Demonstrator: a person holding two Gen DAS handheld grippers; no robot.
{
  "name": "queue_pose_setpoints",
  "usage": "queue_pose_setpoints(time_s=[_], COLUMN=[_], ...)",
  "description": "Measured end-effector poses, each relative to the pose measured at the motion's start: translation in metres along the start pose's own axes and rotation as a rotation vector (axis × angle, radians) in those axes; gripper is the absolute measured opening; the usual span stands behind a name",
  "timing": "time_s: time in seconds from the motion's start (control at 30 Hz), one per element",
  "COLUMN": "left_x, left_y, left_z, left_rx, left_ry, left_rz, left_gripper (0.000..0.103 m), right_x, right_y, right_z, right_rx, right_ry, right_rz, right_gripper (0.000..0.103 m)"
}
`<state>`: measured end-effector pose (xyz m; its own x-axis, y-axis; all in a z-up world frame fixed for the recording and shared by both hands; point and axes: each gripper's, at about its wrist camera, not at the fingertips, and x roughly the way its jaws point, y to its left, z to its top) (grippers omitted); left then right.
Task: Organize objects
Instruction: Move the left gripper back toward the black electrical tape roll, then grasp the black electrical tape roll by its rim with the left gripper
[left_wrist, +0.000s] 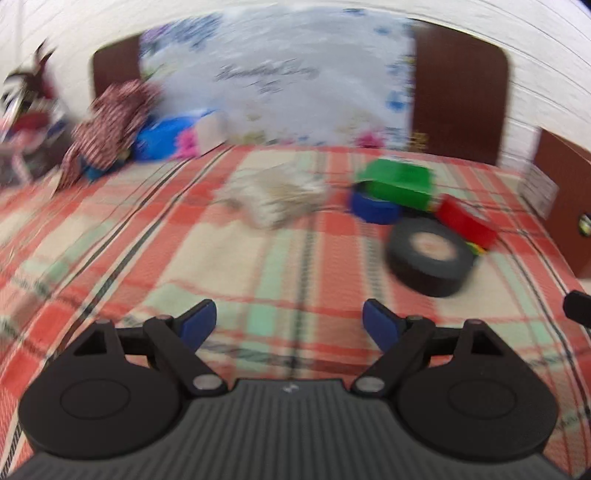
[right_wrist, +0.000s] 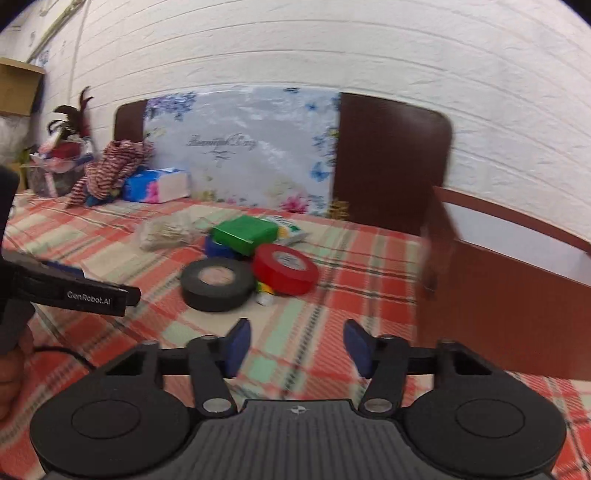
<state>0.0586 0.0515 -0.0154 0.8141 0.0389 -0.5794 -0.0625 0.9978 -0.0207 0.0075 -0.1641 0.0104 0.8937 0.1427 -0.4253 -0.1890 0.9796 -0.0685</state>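
A pile of objects lies on the plaid bedspread (left_wrist: 184, 258). It holds a black tape roll (left_wrist: 430, 254) (right_wrist: 218, 282), a red tape roll (left_wrist: 466, 219) (right_wrist: 286, 268), a blue tape roll (left_wrist: 375, 206) (right_wrist: 219, 249), a green box (left_wrist: 400, 181) (right_wrist: 245, 230) and a clear bag of pale sticks (left_wrist: 273, 194) (right_wrist: 166, 232). My left gripper (left_wrist: 290, 325) is open and empty, near the bed's front, left of the black roll. My right gripper (right_wrist: 297, 347) is open and empty, in front of the pile. The left gripper's body (right_wrist: 74, 291) shows in the right wrist view.
A floral packaged item (right_wrist: 243, 147) leans on the brown headboard (right_wrist: 391, 158). A striped cloth (right_wrist: 110, 166) and a blue tissue pack (right_wrist: 155, 184) lie at the back left. A wooden side rail (right_wrist: 509, 280) stands at the right. A white packet (right_wrist: 290, 229) lies behind the green box.
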Motion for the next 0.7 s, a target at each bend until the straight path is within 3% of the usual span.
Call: queue_pose_setpoints(time_s=[0.07, 0.13, 0.2, 0.23, 0.3, 0.43, 0.47, 0.57, 0.7], left_x=[0.002, 0.004, 0.006, 0.006, 0.005, 0.006, 0.006, 0.006, 0.008], left_y=[0.016, 0.011, 0.005, 0.007, 0.013, 0.011, 0.011, 0.011, 0.007], left_z=[0.001, 0.000, 0.000, 0.000, -0.001, 0.000, 0.000, 0.000, 0.002], left_rx=[-0.097, -0.083, -0.052, -0.064, -0.094, -0.079, -0.074, -0.071, -0.044], left_ry=[-0.018, -0.019, -0.017, -0.016, -0.024, -0.020, -0.019, -0.019, -0.002], left_rz=[-0.028, -0.028, -0.004, 0.014, -0.027, -0.024, -0.026, -0.028, -0.019], left_gripper=[0.092, 0.094, 0.088, 0.087, 0.093, 0.095, 0.096, 0.096, 0.097], right_x=[0.023, 0.051, 0.082, 0.096, 0.111, 0.107, 0.102, 0.073, 0.021], right_y=[0.014, 0.031, 0.043, 0.045, 0.043, 0.041, 0.039, 0.032, 0.015], right_z=[0.014, 0.021, 0.024, 0.025, 0.028, 0.028, 0.026, 0.014, -0.012], right_rx=[-0.017, -0.037, -0.036, -0.010, 0.046, 0.034, 0.024, -0.010, 0.002], right_ry=[0.053, 0.109, 0.164, 0.178, 0.176, 0.171, 0.170, 0.169, 0.161], right_rz=[0.083, 0.128, 0.121, 0.107, 0.113, 0.120, 0.122, 0.118, 0.072], right_gripper=[0.050, 0.051, 0.068, 0.067, 0.071, 0.067, 0.061, 0.003, 0.006])
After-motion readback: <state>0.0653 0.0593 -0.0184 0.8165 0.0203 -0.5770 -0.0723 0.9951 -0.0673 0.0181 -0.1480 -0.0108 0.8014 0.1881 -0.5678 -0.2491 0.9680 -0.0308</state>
